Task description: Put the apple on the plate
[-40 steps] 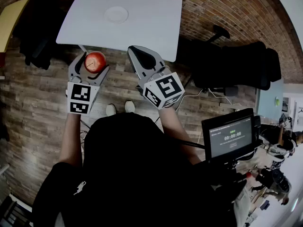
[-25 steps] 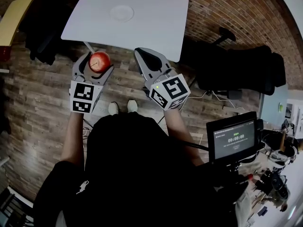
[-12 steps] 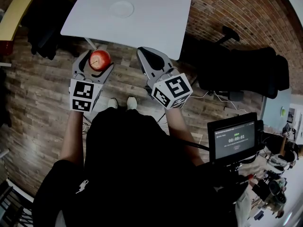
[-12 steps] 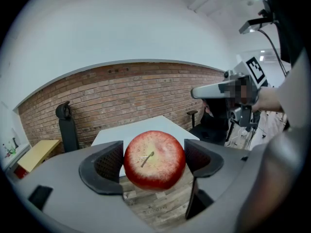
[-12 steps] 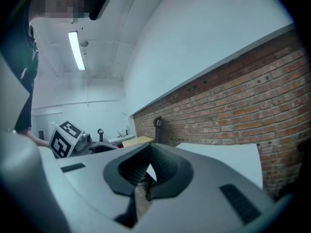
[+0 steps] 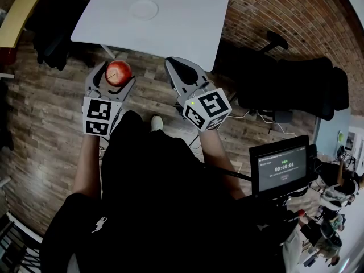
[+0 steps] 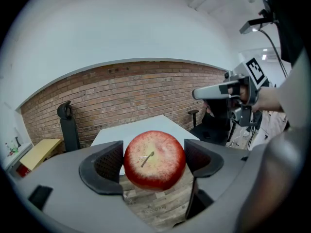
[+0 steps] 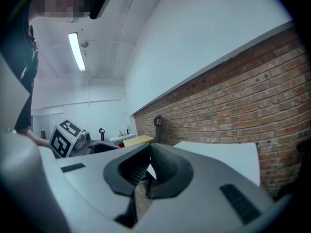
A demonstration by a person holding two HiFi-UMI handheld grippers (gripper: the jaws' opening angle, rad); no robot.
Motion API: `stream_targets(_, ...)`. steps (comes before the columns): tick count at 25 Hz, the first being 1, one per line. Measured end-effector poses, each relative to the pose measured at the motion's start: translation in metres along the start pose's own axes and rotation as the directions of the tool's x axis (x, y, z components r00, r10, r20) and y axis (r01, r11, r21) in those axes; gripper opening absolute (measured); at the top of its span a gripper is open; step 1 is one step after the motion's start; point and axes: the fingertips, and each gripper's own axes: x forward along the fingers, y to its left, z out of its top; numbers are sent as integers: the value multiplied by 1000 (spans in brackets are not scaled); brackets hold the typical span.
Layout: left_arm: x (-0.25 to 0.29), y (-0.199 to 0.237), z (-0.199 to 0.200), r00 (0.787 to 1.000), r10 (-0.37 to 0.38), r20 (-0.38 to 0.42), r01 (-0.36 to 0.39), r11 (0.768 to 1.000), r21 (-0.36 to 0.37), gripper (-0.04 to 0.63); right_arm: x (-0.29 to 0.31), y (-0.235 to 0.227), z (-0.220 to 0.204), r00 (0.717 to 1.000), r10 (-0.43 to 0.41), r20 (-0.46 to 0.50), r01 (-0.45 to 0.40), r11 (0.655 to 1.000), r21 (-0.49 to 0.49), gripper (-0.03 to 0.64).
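Note:
A red apple (image 6: 118, 71) is clamped in my left gripper (image 6: 116, 73), held in the air over the wooden floor just short of the white table (image 6: 187, 21). In the left gripper view the apple (image 7: 154, 160) sits stem-up, with a dark pad pressing on each side. A white plate (image 6: 143, 8) lies on the table's far side, ahead of the apple. My right gripper (image 6: 181, 67) hovers beside the left one near the table's front edge; its jaws meet with nothing between them (image 8: 148, 174).
A brick wall (image 6: 273, 10) runs behind the table. A black office chair (image 6: 284, 87) stands to the right, a yellow bench (image 6: 20, 16) to the far left. A monitor (image 6: 280, 165) is at my right side.
Both grippers have drifted slightly relative to the table, the apple still held. The table and plate sit a little further left in the head view.

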Motion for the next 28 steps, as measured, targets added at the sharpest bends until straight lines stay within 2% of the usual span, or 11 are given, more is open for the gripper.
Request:
stream_targets(14, 3, 5, 2, 1000, 1, 16, -1, 1000, -1, 394, 5, 0, 1, 1000, 0, -6, 0, 1000, -11, 5)
stream_targets(22, 10, 23, 13, 999, -20, 33, 20, 1000, 17, 394, 22, 2, 13, 1000, -20, -4, 20, 1000, -23, 5)
stream_targets(28, 40, 49, 12, 999, -45, 16, 45, 999, 22, 396, 55, -16, 12, 999, -28, -14, 28, 999, -16, 5)
